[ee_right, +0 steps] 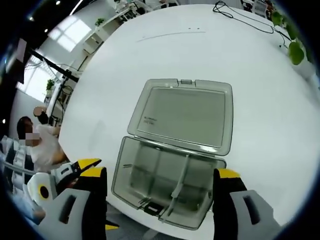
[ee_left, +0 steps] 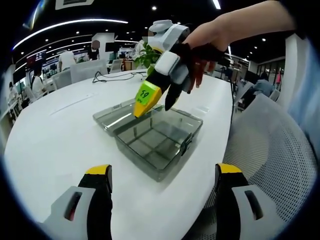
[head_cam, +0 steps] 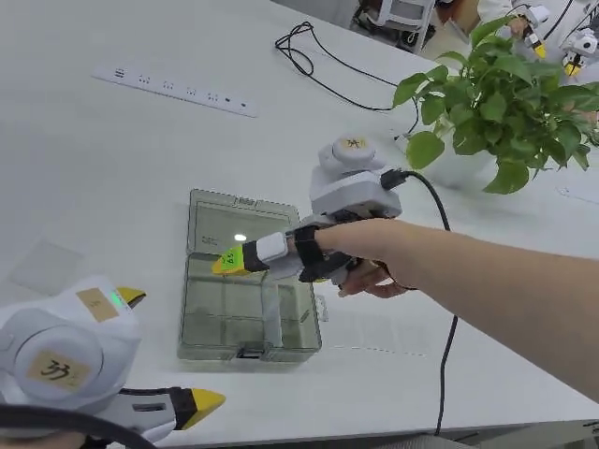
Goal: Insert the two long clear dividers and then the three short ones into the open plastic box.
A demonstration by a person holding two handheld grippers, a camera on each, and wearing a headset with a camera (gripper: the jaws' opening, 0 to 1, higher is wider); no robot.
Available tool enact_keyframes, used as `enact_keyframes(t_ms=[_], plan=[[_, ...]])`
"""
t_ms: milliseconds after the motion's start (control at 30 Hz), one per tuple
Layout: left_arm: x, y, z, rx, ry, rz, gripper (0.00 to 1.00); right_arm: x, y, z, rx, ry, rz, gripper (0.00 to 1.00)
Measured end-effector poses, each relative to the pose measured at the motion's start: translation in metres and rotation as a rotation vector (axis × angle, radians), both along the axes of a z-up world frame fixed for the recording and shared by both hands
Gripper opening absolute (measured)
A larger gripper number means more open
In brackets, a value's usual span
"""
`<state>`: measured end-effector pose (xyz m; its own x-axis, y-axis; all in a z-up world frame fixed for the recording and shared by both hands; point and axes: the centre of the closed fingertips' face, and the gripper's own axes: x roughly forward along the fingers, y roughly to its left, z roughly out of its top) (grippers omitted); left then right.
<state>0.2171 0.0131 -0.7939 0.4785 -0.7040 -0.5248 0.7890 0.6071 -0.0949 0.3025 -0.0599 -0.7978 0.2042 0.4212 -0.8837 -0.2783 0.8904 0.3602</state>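
Hovering right over the open plastic box (head_cam: 201, 327) atm is the right gripper (ee_right: 160, 175), held by a hand (head_cam: 370, 253). Its jaws are spread wide w/ nothing btwn them, so it's released, not grasping anything. In the right gripper view the box sits straight below, framed btwn the two yellow-tipped jaws.

The box sits on the white table (head_cam: 112, 168) near the front edge, its lid (head_cam: 234, 224) flipped open flat on the far side. Inside the tray there are clear dividers (head_cam: 272, 313) already standing, lengthwise and crosswise, splitting it into compartments. One crosswise piece in the right gripper view looks a bit tilted, tbh can't tell if it's fully seated. Exact count: can't tell, too see-through.

The left gripper (ee_left: 162, 169) is low at the near left, well apart from the box, jaws also wide open and empty.

Other stuff: a flat clear piece (head_cam: 45, 267) lies on the table left of the box, a power strip (head_cam: 178, 91) and a black cable (head_cam: 314, 61) lie farther back, and a green plant (head_cam: 496, 103) is at the far right.
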Motion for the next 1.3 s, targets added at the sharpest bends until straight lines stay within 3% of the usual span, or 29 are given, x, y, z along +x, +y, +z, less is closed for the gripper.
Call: enact_keyframes(t_ms=[400,500,533,600,633,700,833,867,900,1033,1067,1133,1167,1200,1267,1300], plan=[[-0.001,0.002,0.002,0.009,-0.002,0.002,0.86,0.002,0.002,0.013,0.066,-0.071,0.006,0.97],[-0.002,0.003,0.002,0.013,-0.001,0.004,0.86,0.004,0.002,0.022,0.097,-0.112,0.013,0.99],[-0.002,0.003,0.002,0.013,0.001,0.006,0.86,0.009,0.005,0.025,0.12,-0.16,0.029,1.0],[-0.002,0.003,0.002,0.017,0.001,0.007,0.86,0.003,-0.003,0.026,0.089,-0.15,0.037,1.0],[-0.002,0.003,0.002,0.02,0.001,0.007,0.86,0.007,-0.002,0.028,0.1,-0.198,0.073,1.0],[-0.002,0.003,0.002,0.023,0.001,0.007,0.86,0.001,-0.007,0.027,0.082,-0.186,0.08,1.0],[-0.002,0.002,0.004,0.033,-0.003,0.007,0.85,-0.002,-0.014,0.029,0.094,-0.247,0.124,1.0],[-0.002,0.002,0.005,0.035,-0.003,0.008,0.85,-0.004,-0.016,0.028,0.091,-0.24,0.125,1.0],[-0.001,0.002,0.005,0.036,-0.004,0.01,0.85,-0.003,-0.017,0.03,0.101,-0.272,0.138,1.0],[0.001,0.001,0.008,0.043,-0.006,0.02,0.85,-0.012,-0.026,0.029,0.115,-0.297,0.159,1.0],[0.001,0.001,0.009,0.045,-0.006,0.021,0.85,-0.01,-0.025,0.032,0.13,-0.337,0.174,1.0],[0.003,0.002,0.009,0.047,-0.004,0.03,0.85,-0.013,-0.033,0.03,0.116,-0.348,0.18,1.0],[0.004,0.002,0.009,0.047,0.001,0.036,0.85,-0.008,-0.033,0.035,0.129,-0.422,0.189,1.0],[0.004,0.003,0.009,0.048,0.002,0.041,0.84,-0.012,-0.037,0.034,0.125,-0.408,0.186,1.0],[0.005,0.004,0.01,0.048,0.004,0.051,0.84,-0.008,-0.039,0.04,0.158,-0.486,0.182,1.0],[0.006,0.004,0.01,0.05,0.004,0.057,0.84,-0.013,-0.045,0.037,0.147,-0.463,0.186,1.0]])
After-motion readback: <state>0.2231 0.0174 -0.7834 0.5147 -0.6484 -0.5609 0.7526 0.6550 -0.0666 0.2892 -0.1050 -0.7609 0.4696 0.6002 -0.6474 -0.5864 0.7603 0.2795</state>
